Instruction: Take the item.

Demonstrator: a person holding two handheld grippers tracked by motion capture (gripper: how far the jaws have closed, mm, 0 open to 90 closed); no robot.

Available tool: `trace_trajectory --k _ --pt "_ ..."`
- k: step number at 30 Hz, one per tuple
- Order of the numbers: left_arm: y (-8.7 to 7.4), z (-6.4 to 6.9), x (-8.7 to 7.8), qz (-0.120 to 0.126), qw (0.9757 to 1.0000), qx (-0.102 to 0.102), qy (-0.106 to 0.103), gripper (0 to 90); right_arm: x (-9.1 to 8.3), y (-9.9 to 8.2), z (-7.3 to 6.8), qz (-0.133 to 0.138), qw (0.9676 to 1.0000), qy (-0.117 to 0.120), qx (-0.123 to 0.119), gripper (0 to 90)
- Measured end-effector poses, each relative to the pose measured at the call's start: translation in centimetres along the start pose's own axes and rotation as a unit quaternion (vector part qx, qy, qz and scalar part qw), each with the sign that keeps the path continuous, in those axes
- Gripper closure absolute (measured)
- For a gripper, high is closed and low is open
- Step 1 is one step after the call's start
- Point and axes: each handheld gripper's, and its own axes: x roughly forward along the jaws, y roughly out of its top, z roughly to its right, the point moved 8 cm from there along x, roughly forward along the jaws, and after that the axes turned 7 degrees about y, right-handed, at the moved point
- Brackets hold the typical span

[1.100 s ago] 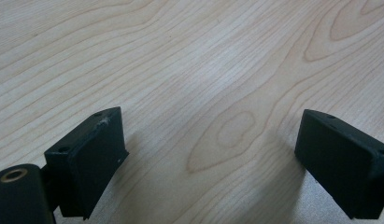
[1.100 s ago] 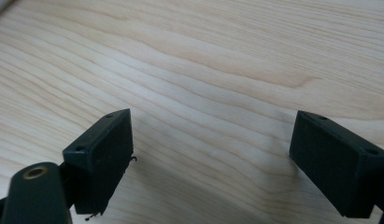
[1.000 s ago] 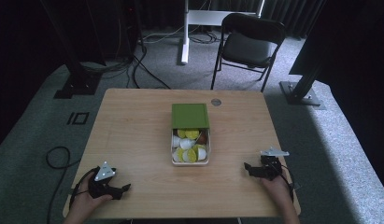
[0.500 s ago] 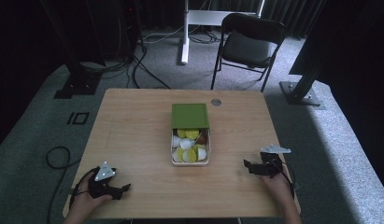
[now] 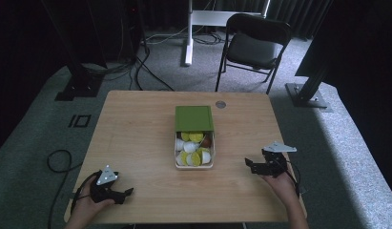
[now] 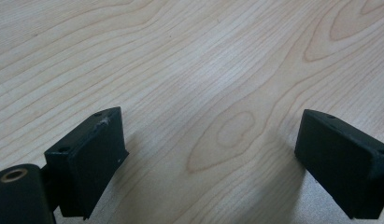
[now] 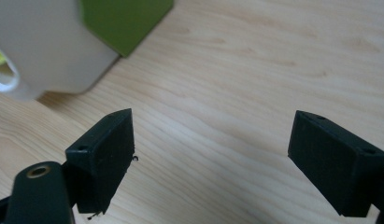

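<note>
Two grippers rest low on a pale wooden surface (image 5: 136,138), one at each near corner, with a box between them. Behind the surface, at 12 o'clock in the high view, stands a dark folding chair (image 5: 253,45) on grey carpet.

At the middle of the surface sits the box (image 5: 194,138), its green lid (image 5: 194,118) slid back toward 12 o'clock so that the near half lies uncovered. Inside that white tray are small round capsules (image 5: 192,153), mostly yellow-green and white, with one darker one at the right edge. Just beyond the lid, toward 1 o'clock, a small round grommet (image 5: 221,104) is set into the wood.

From the box, the left gripper (image 5: 122,194) lies toward 7 o'clock, well apart from it, held in a hand (image 5: 86,205). Its jaws stand wide, with bare wood grain between them in the left gripper view (image 6: 208,154).

From the box, the right gripper (image 5: 251,164) lies toward 4 o'clock, near it but not touching, held in the other hand (image 5: 282,183). Its jaws are wide too, pointing at the box; the right gripper view (image 7: 210,154) shows the white wall and green lid corner (image 7: 126,21) at 11 o'clock, beyond the jaws.
</note>
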Motion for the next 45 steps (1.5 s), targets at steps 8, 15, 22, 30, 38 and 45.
trace_trajectory --k 8,15,22,30,38,45 --pt "0.0 0.0 0.0 0.0 1.0 0.0 0.0 9.6 -0.7 2.6 -2.0 0.026 0.999 0.019 -0.032 15.2" --pt "0.0 0.0 0.0 0.0 1.0 0.0 0.0 9.6 -0.7 4.4 -3.6 0.033 0.9976 0.034 -0.051 15.1" --pt "0.0 0.0 0.0 0.001 1.0 -0.001 0.0 9.6 -0.3 6.1 -5.4 0.038 0.9956 0.049 -0.07 15.2" --pt "0.0 0.0 0.0 0.0 1.0 0.001 0.0 9.6 0.6 7.2 -7.4 0.039 0.993 0.073 -0.084 15.2" --pt "0.0 0.0 0.0 0.0 1.0 0.0 0.0 9.6 1.9 7.8 -9.4 0.032 0.9902 0.097 -0.095 15.2" --pt "0.0 0.0 0.0 0.001 1.0 -0.001 0.0 9.6 3.1 8.2 -11.1 0.028 0.9876 0.113 -0.105 15.2"
